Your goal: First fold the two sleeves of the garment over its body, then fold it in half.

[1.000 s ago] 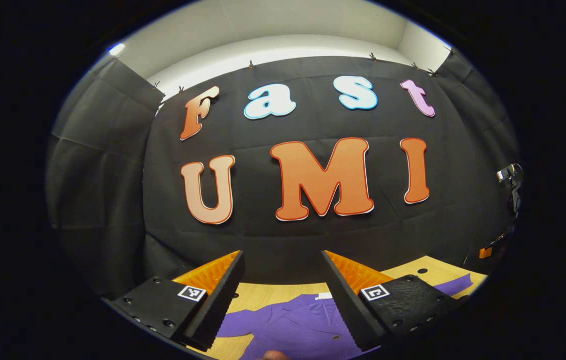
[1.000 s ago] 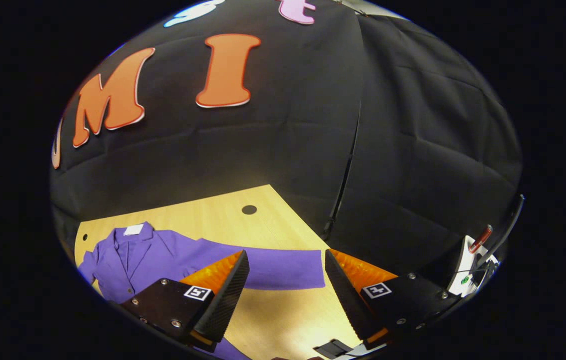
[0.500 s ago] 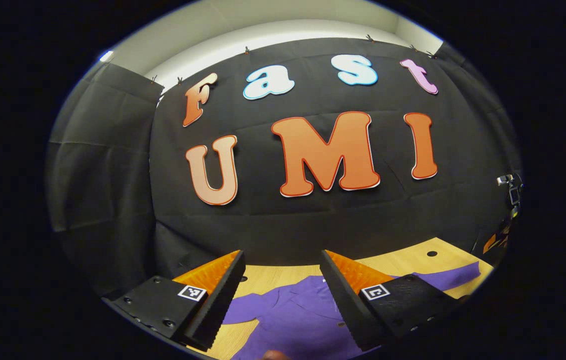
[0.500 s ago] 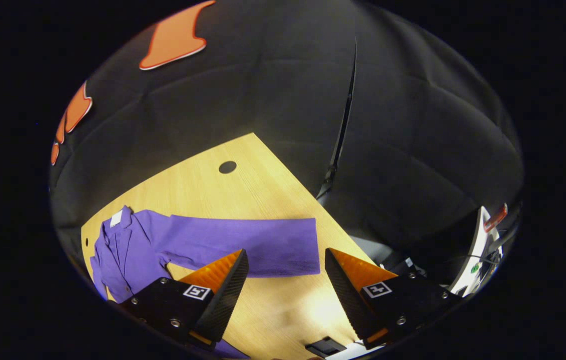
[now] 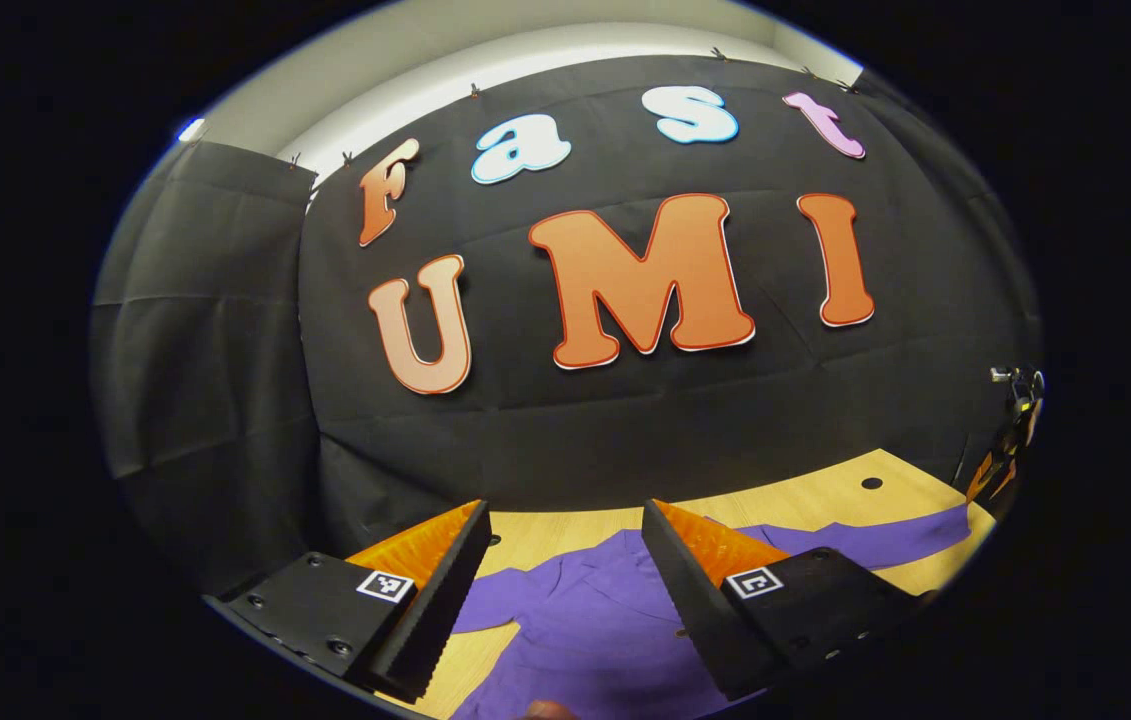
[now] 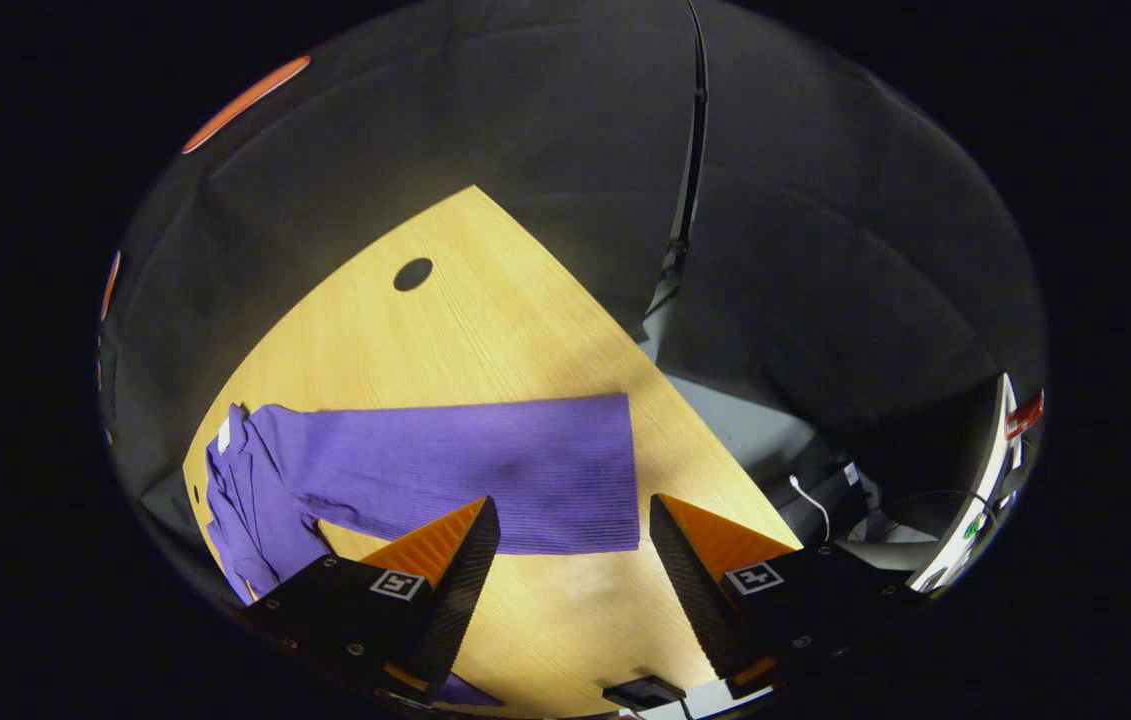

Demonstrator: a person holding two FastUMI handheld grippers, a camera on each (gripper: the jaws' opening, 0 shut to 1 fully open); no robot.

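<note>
Both grippers are spread wide and hold nothing. The right gripper [image 6: 573, 560] hangs over the cuff end of the purple sleeve [image 6: 485, 478], likely lining up to pinch it. The left gripper [image 5: 565, 575] hovers above the garment [image 5: 585, 630], at its 6 o'clock. Ribbed soft knit lies flat on a smooth wooden table [image 6: 485, 330].

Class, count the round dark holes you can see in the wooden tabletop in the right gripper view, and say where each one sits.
2. One hole lies toward the far corner of the tabletop, beyond the purple sleeve. A smaller hole sits at the table's left edge beside the garment's body. The garment may hide more.
</note>
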